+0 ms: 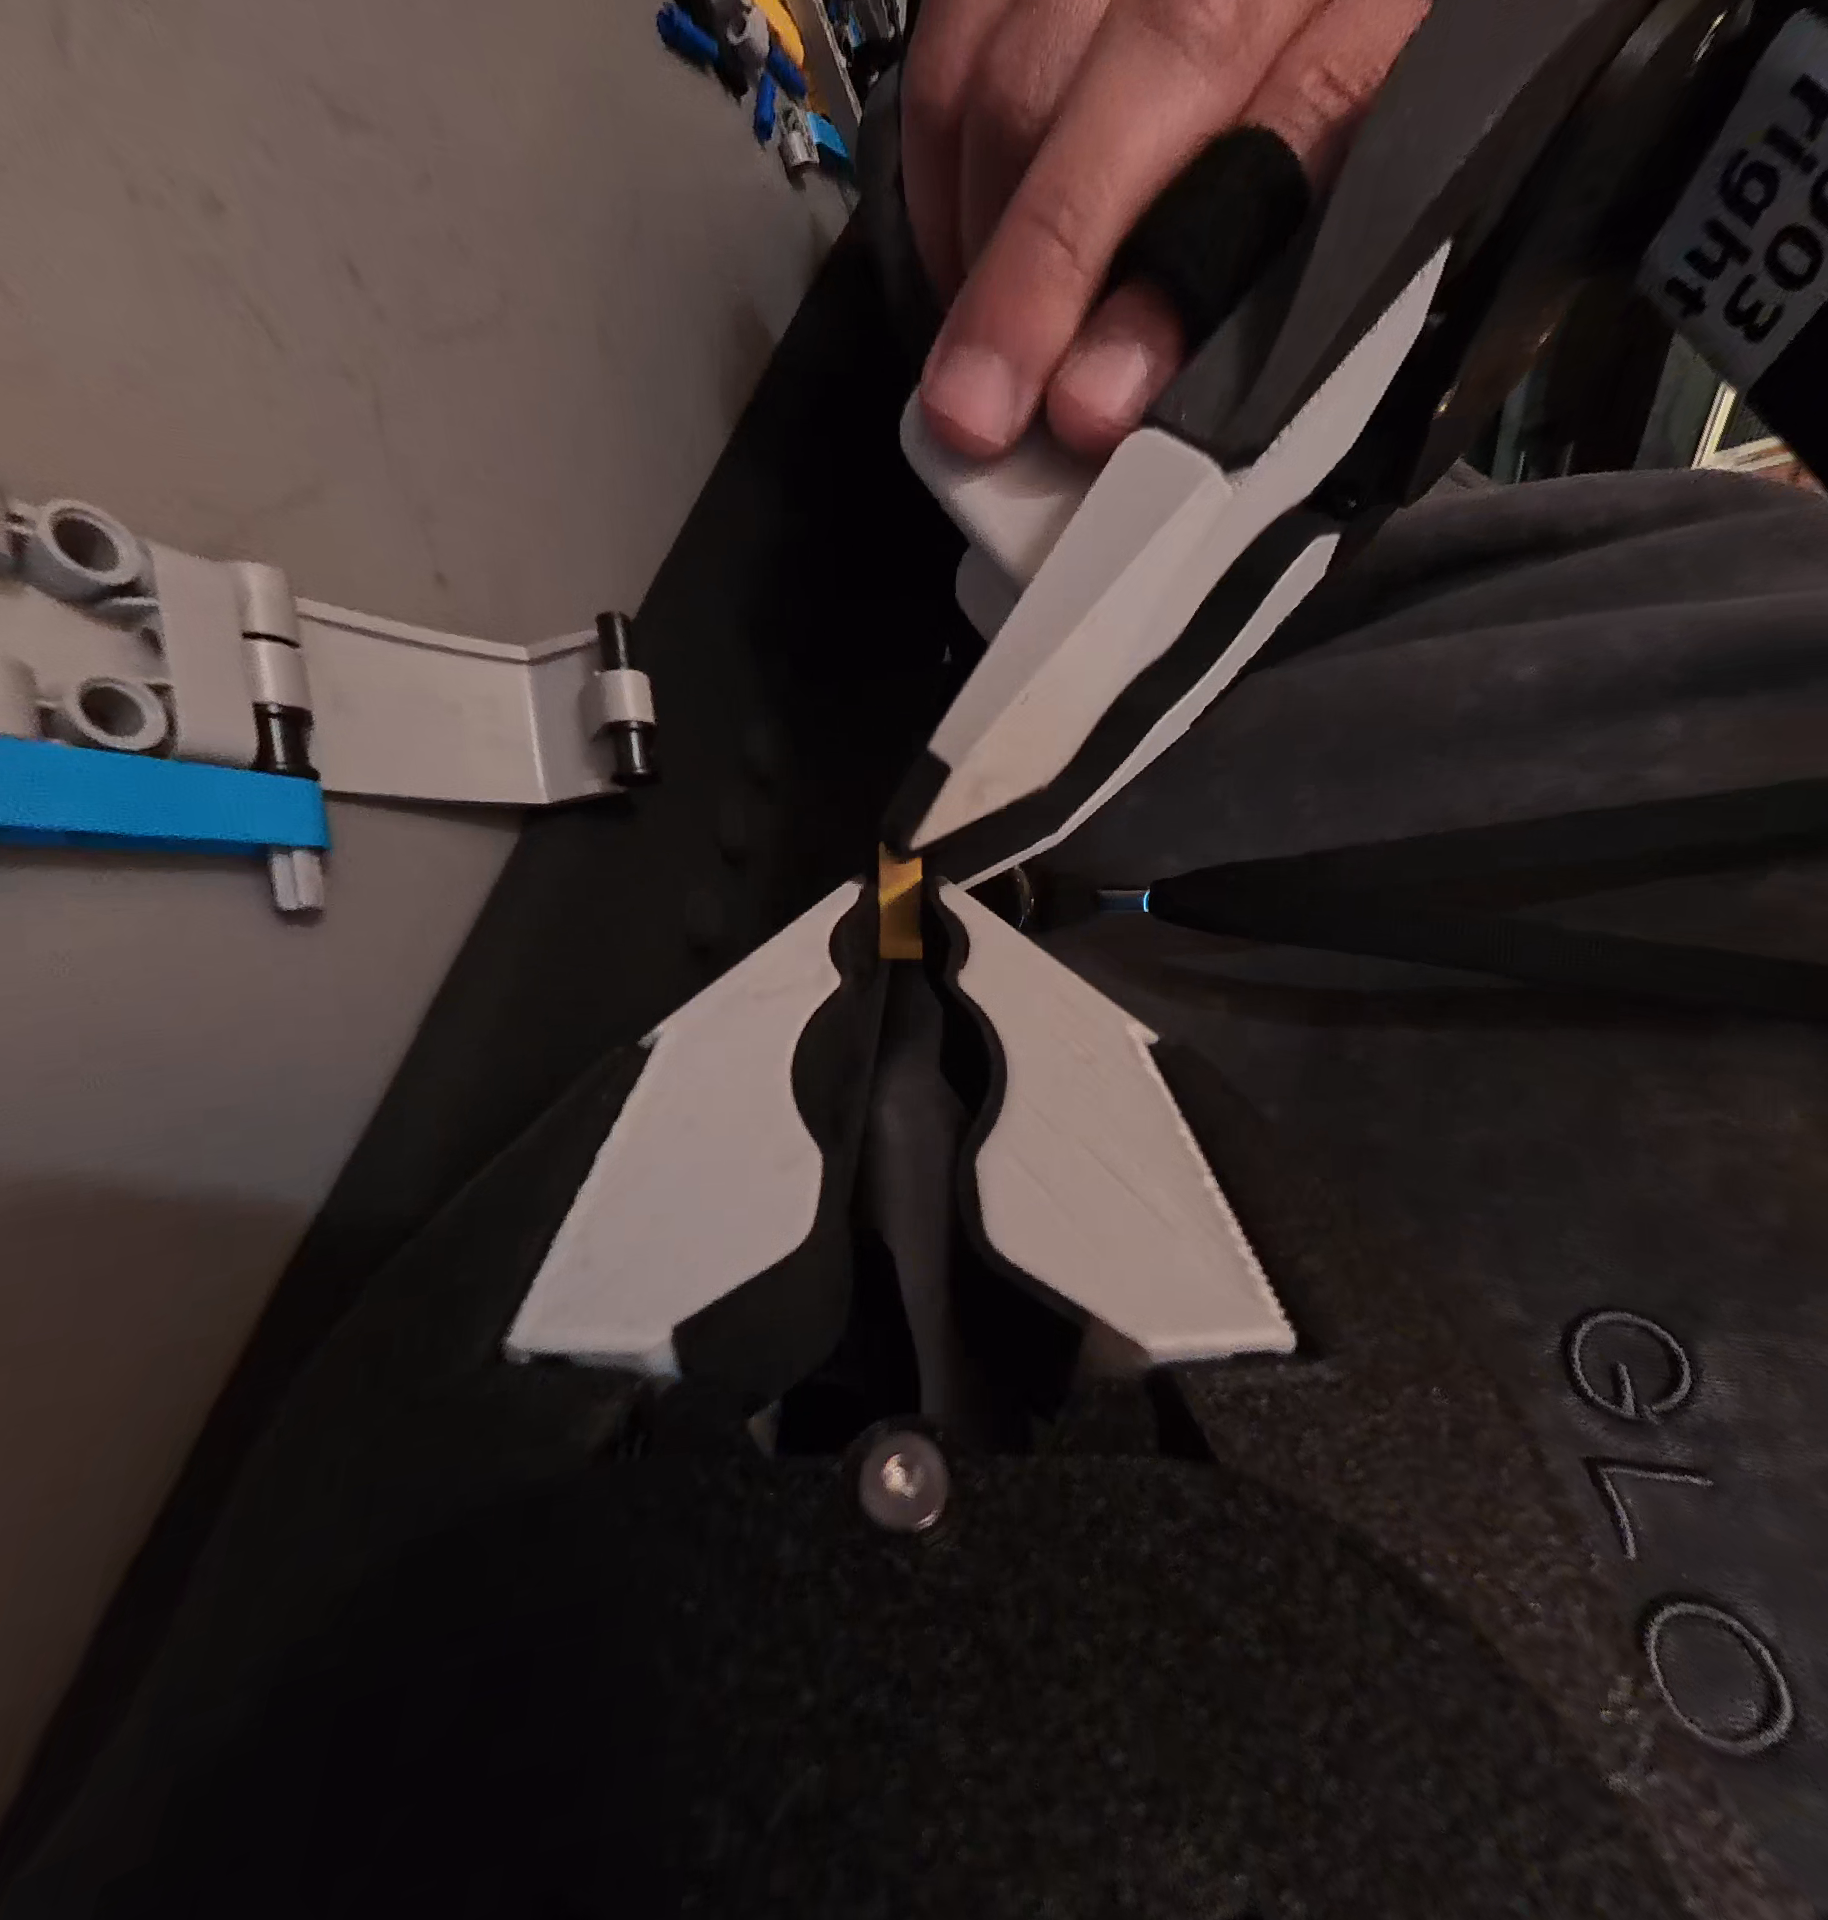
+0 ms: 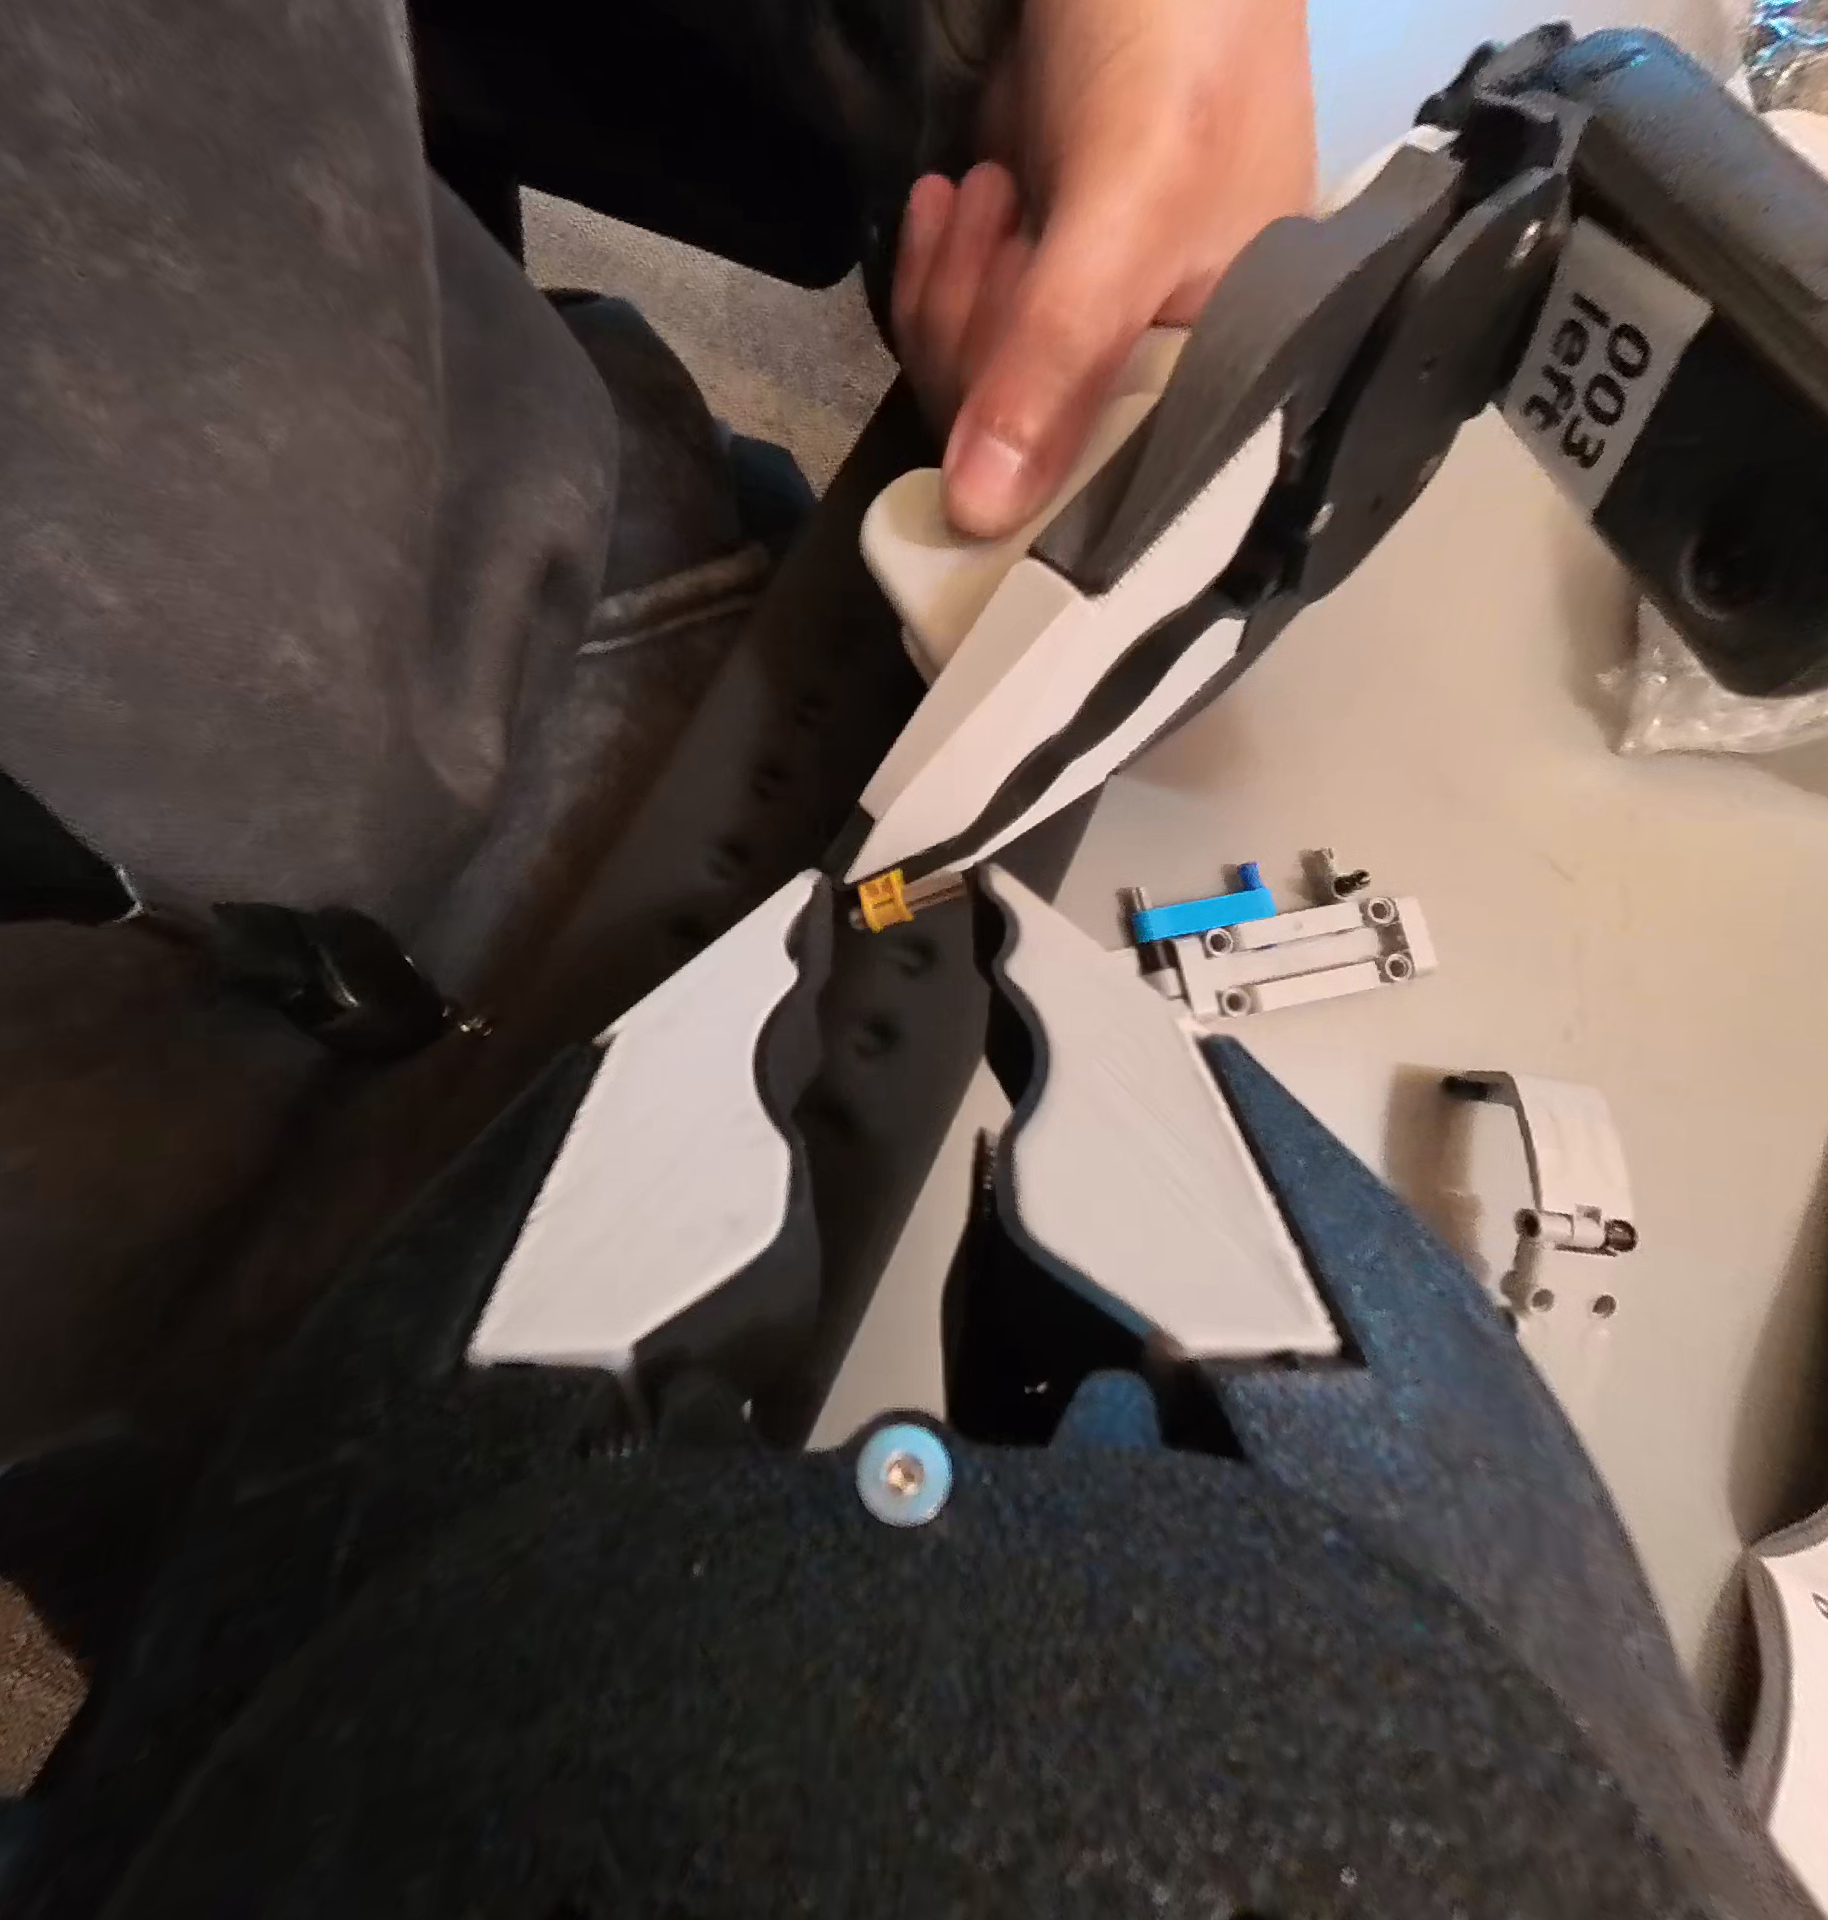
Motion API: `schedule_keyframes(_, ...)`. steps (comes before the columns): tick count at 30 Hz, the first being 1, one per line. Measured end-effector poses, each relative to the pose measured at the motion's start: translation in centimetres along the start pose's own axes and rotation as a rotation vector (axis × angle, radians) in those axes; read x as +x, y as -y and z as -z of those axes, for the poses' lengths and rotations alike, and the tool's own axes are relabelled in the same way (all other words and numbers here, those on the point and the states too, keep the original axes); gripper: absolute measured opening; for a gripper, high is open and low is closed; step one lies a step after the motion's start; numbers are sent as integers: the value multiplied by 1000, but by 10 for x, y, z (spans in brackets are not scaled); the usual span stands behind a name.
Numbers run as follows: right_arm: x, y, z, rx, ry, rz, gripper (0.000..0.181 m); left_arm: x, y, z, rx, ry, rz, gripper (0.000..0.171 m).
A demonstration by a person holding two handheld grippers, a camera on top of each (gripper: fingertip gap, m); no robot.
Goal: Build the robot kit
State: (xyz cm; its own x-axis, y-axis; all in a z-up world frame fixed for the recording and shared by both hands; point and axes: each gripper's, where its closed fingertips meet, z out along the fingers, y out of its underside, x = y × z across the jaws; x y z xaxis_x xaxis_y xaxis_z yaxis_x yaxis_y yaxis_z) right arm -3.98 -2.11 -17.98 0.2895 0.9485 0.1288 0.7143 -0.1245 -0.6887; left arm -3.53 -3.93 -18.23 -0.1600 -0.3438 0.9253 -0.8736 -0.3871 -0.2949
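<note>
My left gripper [image 1: 902, 891] is shut on a small yellow bush [image 1: 899, 920] with a short metal-coloured axle through it, held in the air over a dark strip at the table's edge. In the right wrist view the left gripper [image 2: 856, 857] comes in from the upper right and pinches the yellow bush [image 2: 882, 902]. My right gripper [image 2: 905, 883] is open, with its tips on either side of the bush and axle. It also shows in the left wrist view [image 1: 946, 857], meeting the left gripper tip to tip. A hand holds each gripper.
A grey beam assembly with a blue beam [image 2: 1294, 945] lies on the pale table [image 2: 1512, 831], and also shows in the left wrist view [image 1: 214, 707]. A grey hinged panel part [image 2: 1554, 1174] lies nearer. Loose blue parts [image 1: 775, 73] sit far back. A person's dark clothing [image 2: 266, 520] fills the left. Both grippers' tips are close together, under 4 cm apart.
</note>
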Motion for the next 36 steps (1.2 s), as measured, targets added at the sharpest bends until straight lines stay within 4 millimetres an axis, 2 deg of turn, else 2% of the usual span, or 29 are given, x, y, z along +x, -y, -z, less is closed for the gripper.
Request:
schedule_keyframes(7, -3, -3, -3, -28, -20, 45, 22, 4, -4, -1, -37, -38, 10, 6)
schedule_keyframes(13, -1, -6, -7, -70, -56, 77, 21, -2, -2, -1, -26, 0, 14, 5)
schedule_keyframes(17, -2, -10, -11, -111, -54, 63, 20, -6, -5, -2, -35, 35, 1, 5)
schedule_keyframes(36, -2, -7, -8, -110, -56, 24, 20, -1, -3, 0, -18, 12, -20, 5)
